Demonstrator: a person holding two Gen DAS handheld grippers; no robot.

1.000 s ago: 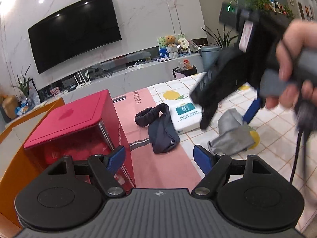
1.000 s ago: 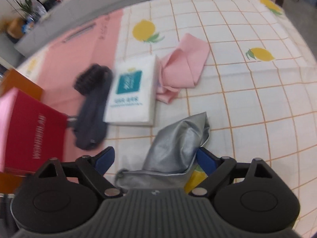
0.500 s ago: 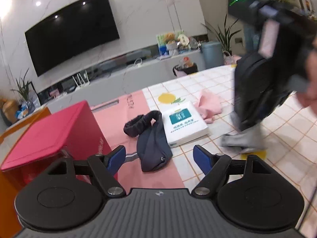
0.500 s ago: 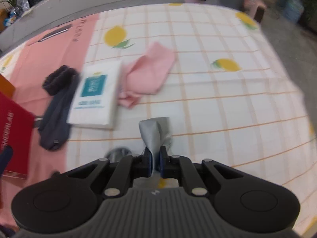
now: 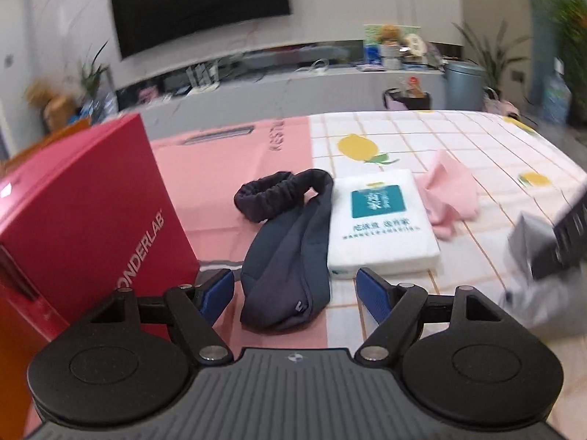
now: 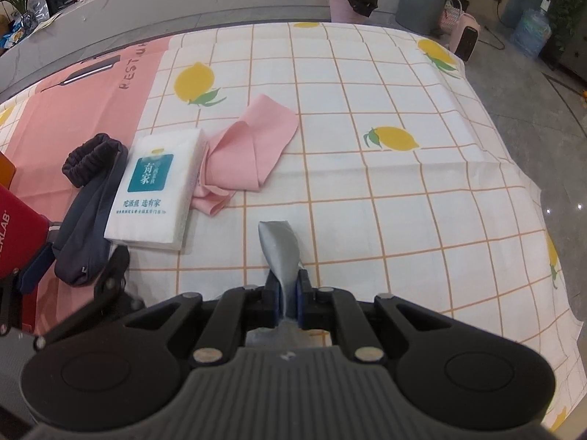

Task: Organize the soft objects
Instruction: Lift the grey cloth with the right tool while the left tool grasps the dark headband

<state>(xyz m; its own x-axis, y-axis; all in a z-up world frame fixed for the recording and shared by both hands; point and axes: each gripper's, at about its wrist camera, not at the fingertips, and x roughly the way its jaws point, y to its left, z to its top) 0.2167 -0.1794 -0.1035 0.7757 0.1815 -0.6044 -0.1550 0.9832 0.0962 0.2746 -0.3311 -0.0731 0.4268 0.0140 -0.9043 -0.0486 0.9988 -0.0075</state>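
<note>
Grey cloth (image 6: pixel 279 253) is pinched in the right gripper (image 6: pixel 286 295), whose jaws have just closed on it; the gripper tilts steeply down over the lemon-print table (image 6: pixel 403 190), the cloth's free end sticking up past the pads. Left gripper (image 5: pixel 293 289) hovers with jaws wide apart, angled down at the dark headband (image 5: pixel 290 256) beside the tissue pack (image 5: pixel 378 223), pink cloth (image 5: pixel 449 198) and red box (image 5: pixel 84 220).

The red box (image 5: pixel 84 216) is cut off at the frame's left edge, its lettering incomplete.
</note>
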